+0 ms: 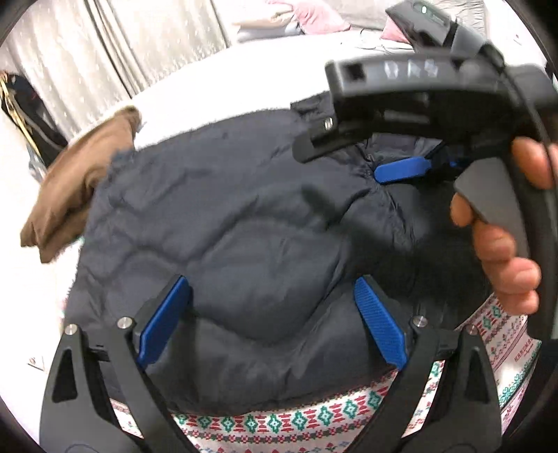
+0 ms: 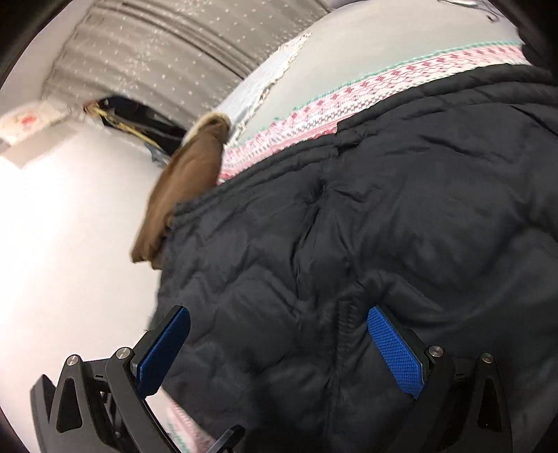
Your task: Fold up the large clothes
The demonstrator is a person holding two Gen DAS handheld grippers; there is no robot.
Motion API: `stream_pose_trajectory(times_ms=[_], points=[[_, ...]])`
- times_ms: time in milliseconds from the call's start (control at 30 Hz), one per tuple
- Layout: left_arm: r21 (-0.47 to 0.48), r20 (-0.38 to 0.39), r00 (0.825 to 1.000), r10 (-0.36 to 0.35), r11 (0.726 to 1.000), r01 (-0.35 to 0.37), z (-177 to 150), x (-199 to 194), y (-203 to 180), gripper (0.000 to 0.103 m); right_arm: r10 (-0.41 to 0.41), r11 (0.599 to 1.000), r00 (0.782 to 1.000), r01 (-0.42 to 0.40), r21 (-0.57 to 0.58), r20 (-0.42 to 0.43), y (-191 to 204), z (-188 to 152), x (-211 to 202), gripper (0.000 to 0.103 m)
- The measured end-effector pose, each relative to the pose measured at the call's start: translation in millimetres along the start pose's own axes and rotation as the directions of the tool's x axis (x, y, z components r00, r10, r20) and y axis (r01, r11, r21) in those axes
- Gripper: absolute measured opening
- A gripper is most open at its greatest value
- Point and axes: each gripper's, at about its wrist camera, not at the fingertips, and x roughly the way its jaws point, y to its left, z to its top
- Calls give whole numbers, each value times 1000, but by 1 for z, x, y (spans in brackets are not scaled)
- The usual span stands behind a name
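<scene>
A dark navy quilted jacket lies spread on a patterned blanket on the bed. My left gripper hovers open over the jacket's near part, blue pads wide apart and nothing between them. In the left wrist view my right gripper sits at the upper right, held by a hand, its fingers over the jacket's far right part. In the right wrist view that right gripper is open, low over the jacket, with puffy fabric bulging between its pads but not pinched.
A brown garment lies folded against the jacket's left edge. The white bed surface extends beyond. A pale curtain, pink pillows and a dark bag stand at the back.
</scene>
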Motion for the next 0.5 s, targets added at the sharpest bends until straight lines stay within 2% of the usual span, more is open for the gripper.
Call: stream_pose_trajectory(times_ms=[167,267,400,500], points=[[-8,30,1000,5,1000,-5,3,-7,13,96,-94,995,995,93,-36,-15,0,-3,21,103],[-18,35,999,-5,1000,6,4,-12,19,96,-105,994,994,106,-18,17,7,-4,16,103],[-5,39,999,-1,1000,1,3,-11,20,96,-130,991,988,131,-6,85,10,-14,-32,103],[-4,45,999,15,1000,-15,2,-14,14,96,-196,980,967,191,46,163,-12,-23,-81,103]])
